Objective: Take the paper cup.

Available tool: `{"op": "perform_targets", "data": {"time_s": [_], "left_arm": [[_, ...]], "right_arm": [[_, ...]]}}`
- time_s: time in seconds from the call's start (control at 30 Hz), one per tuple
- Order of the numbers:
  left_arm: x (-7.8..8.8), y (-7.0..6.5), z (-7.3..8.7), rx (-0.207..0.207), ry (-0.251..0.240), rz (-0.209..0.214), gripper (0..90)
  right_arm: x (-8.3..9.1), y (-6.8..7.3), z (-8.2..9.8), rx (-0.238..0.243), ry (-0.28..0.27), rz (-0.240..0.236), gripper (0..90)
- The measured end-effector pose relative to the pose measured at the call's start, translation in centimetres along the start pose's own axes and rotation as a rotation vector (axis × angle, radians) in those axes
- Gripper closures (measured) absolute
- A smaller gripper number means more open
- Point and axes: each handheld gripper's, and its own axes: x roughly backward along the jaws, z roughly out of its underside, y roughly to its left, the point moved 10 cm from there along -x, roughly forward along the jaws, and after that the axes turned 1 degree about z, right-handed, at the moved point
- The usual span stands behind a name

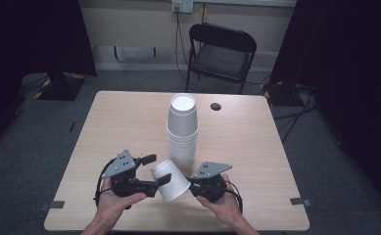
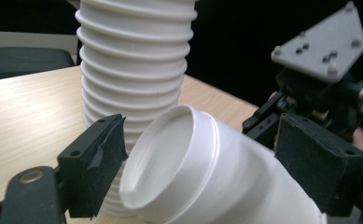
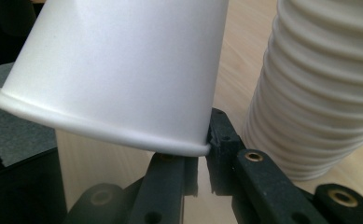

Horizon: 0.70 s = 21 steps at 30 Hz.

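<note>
A tall stack of upturned white paper cups [image 1: 182, 128] [image 2: 132, 60] [image 3: 319, 93] stands at the middle of the wooden table [image 1: 124, 122]. In front of it a single white cup [image 1: 171, 180] [image 2: 207, 172] [image 3: 118, 70] is held tilted above the table. My right gripper [image 1: 191, 185] [image 3: 198, 156] is shut on its rolled rim. My left gripper [image 1: 156, 169] [image 2: 202, 158] is open, its black pads [image 2: 95, 158] on either side of the cup's narrow base end, which faces that gripper's camera. Whether the pads touch the cup, I cannot tell.
A small round black hole [image 1: 215, 106] lies in the tabletop behind the stack to its right. A black folding chair [image 1: 222, 51] stands beyond the far edge. Dark curtains hang at both sides, and cables run over the floor.
</note>
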Motion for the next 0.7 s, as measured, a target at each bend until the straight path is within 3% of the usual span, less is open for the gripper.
{"op": "perform_targets", "data": {"time_s": [0.27,0.43,0.57,0.7], "left_arm": [[0.3,0.1,0.9,-0.066,0.062,-0.001,17.5],[0.5,-0.5,1.5,-0.131,0.091,0.057,21.0],[0.7,-0.9,2.1,-0.144,0.125,0.106,23.3],[0.6,-1.1,2.7,-0.187,0.152,0.121,21.4]], "right_arm": [[0.2,-0.3,0.7,-0.016,0.073,-0.010,84.4],[0.2,-0.6,0.9,-0.038,0.096,-0.011,84.4],[0.3,-0.4,1.3,-0.029,0.138,-0.025,84.4],[0.3,-0.1,1.5,-0.026,0.154,-0.036,84.4]]}}
